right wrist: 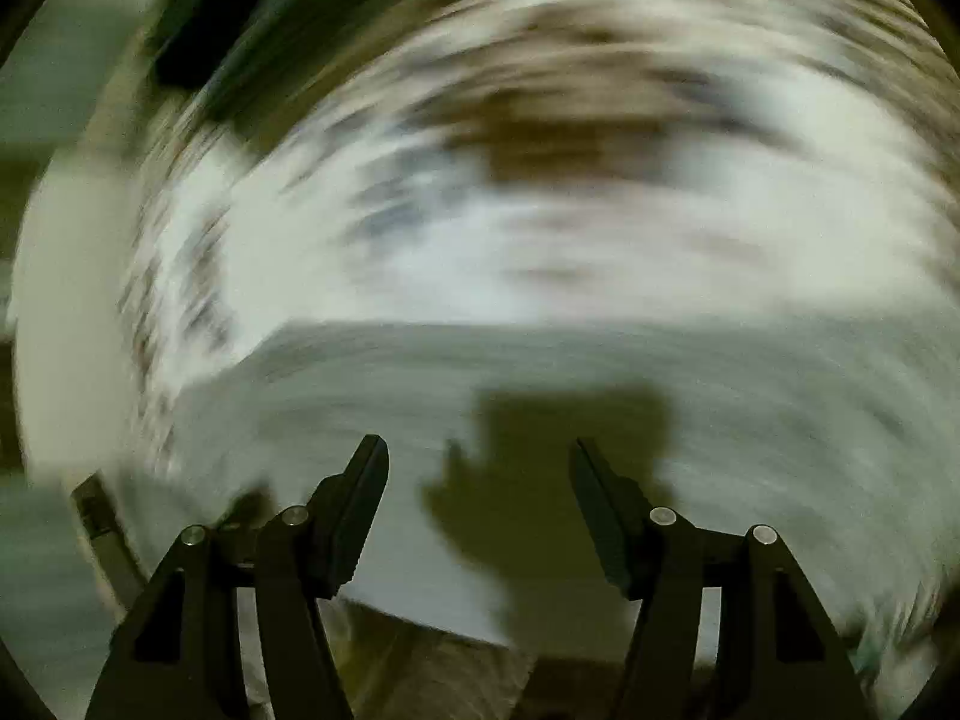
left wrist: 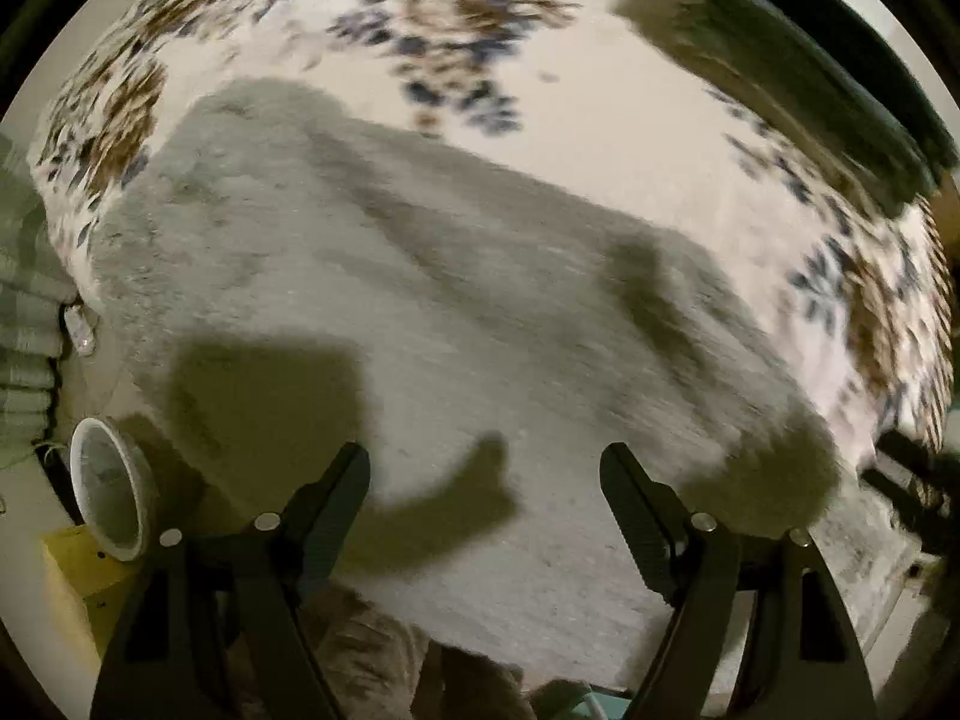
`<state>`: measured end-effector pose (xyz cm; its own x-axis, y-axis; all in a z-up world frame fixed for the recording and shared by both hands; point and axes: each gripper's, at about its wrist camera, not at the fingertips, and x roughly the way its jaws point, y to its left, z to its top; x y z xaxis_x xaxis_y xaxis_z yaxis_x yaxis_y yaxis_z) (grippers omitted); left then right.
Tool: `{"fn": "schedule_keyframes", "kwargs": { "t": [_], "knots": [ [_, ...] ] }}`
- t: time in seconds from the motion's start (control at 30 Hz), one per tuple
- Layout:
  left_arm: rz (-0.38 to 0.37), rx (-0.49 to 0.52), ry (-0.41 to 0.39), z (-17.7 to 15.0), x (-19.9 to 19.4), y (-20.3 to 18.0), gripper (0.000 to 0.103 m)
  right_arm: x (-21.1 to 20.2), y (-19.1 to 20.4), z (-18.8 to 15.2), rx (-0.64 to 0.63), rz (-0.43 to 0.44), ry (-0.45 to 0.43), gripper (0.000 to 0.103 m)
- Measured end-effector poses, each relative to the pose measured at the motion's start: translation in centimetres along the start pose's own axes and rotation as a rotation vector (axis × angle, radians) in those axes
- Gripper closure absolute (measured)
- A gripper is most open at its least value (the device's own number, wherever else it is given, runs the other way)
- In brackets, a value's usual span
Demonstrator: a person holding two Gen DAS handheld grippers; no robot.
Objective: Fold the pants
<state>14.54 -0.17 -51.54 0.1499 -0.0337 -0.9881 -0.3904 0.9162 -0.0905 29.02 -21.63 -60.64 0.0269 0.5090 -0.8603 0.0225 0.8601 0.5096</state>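
Left wrist view: the left gripper (left wrist: 486, 462) has its jaws spread wide and holds nothing. Both black fingers (left wrist: 336, 510) hang above the grey pants (left wrist: 420, 300), with no contact visible. The pants lie flat as a broad grey fleecy panel across the middle of the view, running from the upper left to the lower right. Gripper shadows (left wrist: 264, 396) fall on the fabric between and beside the fingers.

Under the pants is a white bedspread (left wrist: 600, 108) printed with brown and blue floral motifs; it shows along the upper and right sides of the garment. A dark folded textile (left wrist: 810, 72) lies at the upper right on the bedspread, well apart from the pants. At the lower left, just beside the left finger, a white-rimmed round object (left wrist: 111, 492) rests on a yellow surface (left wrist: 90, 570); what it is cannot be told. A grey ribbed knit item (left wrist: 24, 324) occupies the left edge.

Right wrist view: the frame is heavily motion-blurred. The right gripper (right wrist: 477, 474) also has its jaws spread wide, with nothing between the fingers (right wrist: 360, 510). The pants (right wrist: 540, 372) fill the lower half of the view below the fingers, and a dark shadow (right wrist: 558, 480) lies on them between the fingertips. The floral bedspread (right wrist: 480, 228) lies beyond the far edge of the pants. Further detail is not readable.
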Motion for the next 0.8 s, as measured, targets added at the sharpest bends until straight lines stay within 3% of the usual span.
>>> {"fn": "schedule_keyframes", "kwargs": {
  "t": [0.13,0.23,0.33,0.53,0.7,0.73,0.8],
  "knots": [
    [0.000,-0.065,0.016,2.1,0.9,4.6,0.025,7.3,8.3,3.6,-0.218,-0.044,0.136,0.038],
    [-0.004,-0.106,0.014,3.5,1.1,7.8,0.025,11.1,11.4,3.9,-0.375,-0.123,0.236,0.040],
    [-0.010,-0.161,0.017,4.6,1.1,11.1,0.025,11.9,11.6,3.4,-0.423,-0.214,0.224,0.095],
    [-0.016,-0.266,0.010,5.2,0.0,17.5,0.025,10.7,7.7,5.7,-0.151,-0.209,0.151,0.096],
    [0.013,-0.332,0.014,5.0,0.1,21.5,0.025,10.9,7.2,5.6,-0.103,-0.206,0.160,0.093],
    [0.019,-0.342,0.013,5.1,0.2,21.8,0.025,10.8,7.1,5.5,-0.089,-0.185,0.163,0.087],
    [0.014,-0.380,0.013,5.0,0.5,23.3,0.025,9.0,5.9,4.5,-0.050,-0.143,0.135,0.055]
  ]
}}
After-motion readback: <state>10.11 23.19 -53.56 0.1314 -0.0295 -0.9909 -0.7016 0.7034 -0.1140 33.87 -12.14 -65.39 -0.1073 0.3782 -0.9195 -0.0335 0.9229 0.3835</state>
